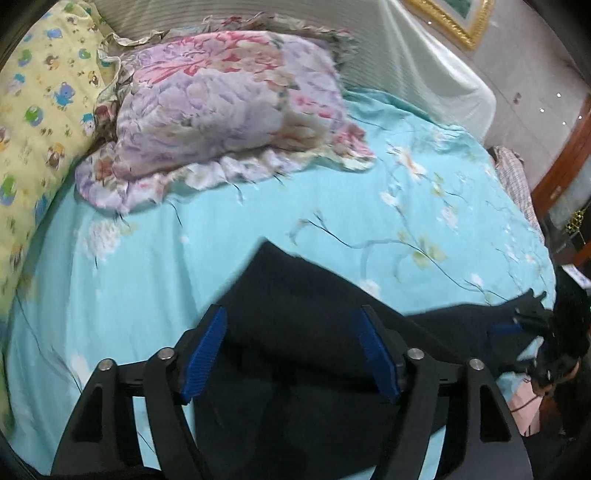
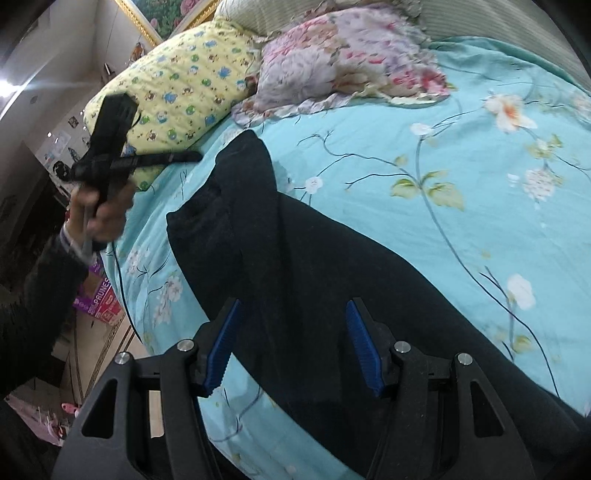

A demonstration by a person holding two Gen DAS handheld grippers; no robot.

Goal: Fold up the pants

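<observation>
Dark navy pants (image 1: pixel 295 314) lie spread on the light blue floral bedsheet (image 1: pixel 147 277); in the right wrist view the pants (image 2: pixel 314 258) run from lower right up toward the pillows. My left gripper (image 1: pixel 291 325) is open above the pants, blue pads apart, nothing between them. My right gripper (image 2: pixel 291 321) is open over the pants, empty. The left gripper also shows in the right wrist view (image 2: pixel 110 147), raised in the hand at the bed's left edge. The right gripper shows in the left wrist view (image 1: pixel 532 332) at the bed's right edge.
A pink-purple floral quilt (image 1: pixel 229 110) and a yellow cartoon pillow (image 1: pixel 37 110) lie at the head of the bed. A striped headboard (image 1: pixel 258 18) stands behind. A cardboard box (image 2: pixel 99 295) sits on the floor to the left of the bed.
</observation>
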